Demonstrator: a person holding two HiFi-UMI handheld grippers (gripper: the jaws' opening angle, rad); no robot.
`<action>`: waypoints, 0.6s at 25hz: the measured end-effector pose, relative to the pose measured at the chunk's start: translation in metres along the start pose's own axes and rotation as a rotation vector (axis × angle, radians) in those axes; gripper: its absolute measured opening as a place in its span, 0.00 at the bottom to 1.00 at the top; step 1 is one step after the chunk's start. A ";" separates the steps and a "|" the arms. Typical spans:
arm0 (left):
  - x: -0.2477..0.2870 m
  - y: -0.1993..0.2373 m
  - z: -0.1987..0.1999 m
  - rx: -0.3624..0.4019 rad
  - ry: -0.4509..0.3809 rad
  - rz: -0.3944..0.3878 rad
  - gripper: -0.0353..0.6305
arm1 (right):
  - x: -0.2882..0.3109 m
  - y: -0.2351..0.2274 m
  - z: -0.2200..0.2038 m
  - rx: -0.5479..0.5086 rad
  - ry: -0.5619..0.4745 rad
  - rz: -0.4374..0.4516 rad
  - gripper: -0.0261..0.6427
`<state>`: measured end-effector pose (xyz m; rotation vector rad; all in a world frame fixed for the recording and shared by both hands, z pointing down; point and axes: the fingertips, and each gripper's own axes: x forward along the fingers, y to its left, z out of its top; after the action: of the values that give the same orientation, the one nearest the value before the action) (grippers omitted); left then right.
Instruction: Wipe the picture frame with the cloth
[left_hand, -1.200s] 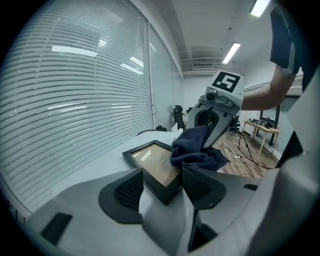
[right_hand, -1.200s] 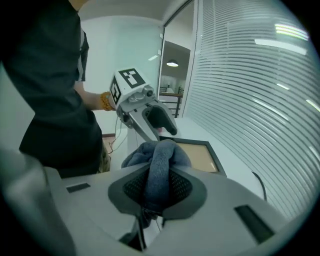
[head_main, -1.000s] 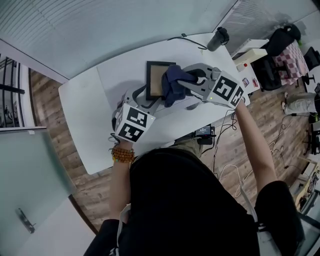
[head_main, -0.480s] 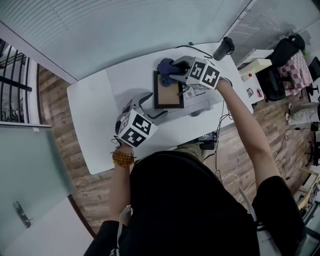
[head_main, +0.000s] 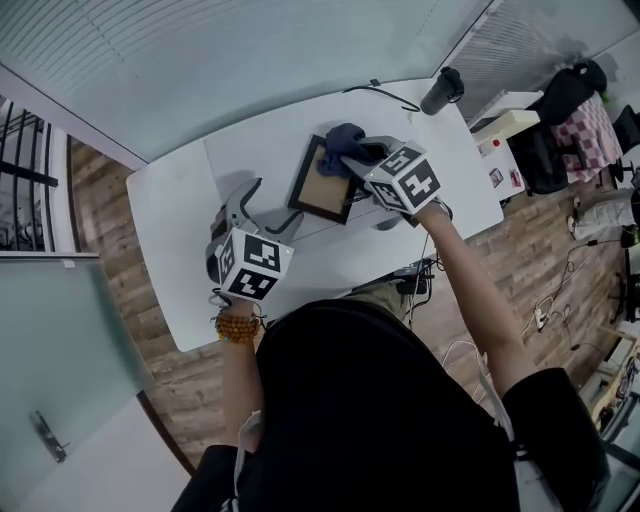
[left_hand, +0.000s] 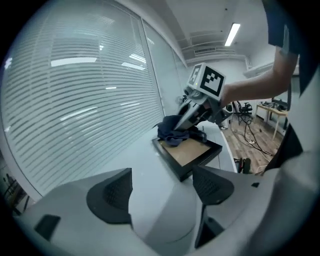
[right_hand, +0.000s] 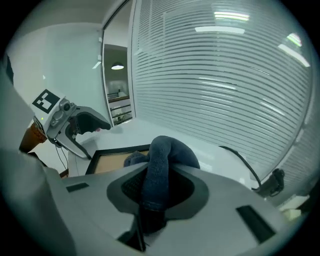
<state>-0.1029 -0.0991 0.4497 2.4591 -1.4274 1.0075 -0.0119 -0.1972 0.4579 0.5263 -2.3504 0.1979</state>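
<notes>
The black picture frame (head_main: 322, 186) with a brown panel lies flat on the white table (head_main: 175, 215), turned at an angle. My right gripper (head_main: 352, 156) is shut on the dark blue cloth (head_main: 344, 138), which rests on the frame's far corner. The right gripper view shows the cloth (right_hand: 161, 159) bunched between the jaws with the frame (right_hand: 111, 159) just beyond. My left gripper (head_main: 267, 203) stands left of the frame, apart from it, jaws opening with nothing between them. In the left gripper view the frame (left_hand: 192, 154) and cloth (left_hand: 175, 131) lie ahead of the gripper (left_hand: 162, 187).
A black cable (head_main: 380, 92) and a dark cylindrical object (head_main: 443, 90) lie along the table's far edge. Slatted blinds run behind the table. A small box (head_main: 508, 124), a chair and cables on the wooden floor are off to the right.
The left gripper has let go of the frame and drawn back to the left. The frame has turned askew. The right gripper with the cloth has moved to the frame's far corner.
</notes>
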 end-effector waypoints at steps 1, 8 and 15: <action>-0.006 0.003 0.003 -0.017 -0.033 0.008 0.63 | -0.003 0.000 -0.003 0.024 -0.013 -0.020 0.13; 0.011 -0.054 0.030 -0.034 -0.062 -0.162 0.76 | -0.004 0.000 -0.004 0.008 0.013 -0.151 0.12; 0.030 -0.062 0.024 -0.041 -0.011 -0.213 0.78 | -0.006 0.007 -0.008 -0.015 0.057 -0.122 0.12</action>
<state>-0.0307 -0.0969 0.4630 2.5239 -1.1454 0.9122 -0.0064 -0.1865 0.4598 0.6460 -2.2548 0.1366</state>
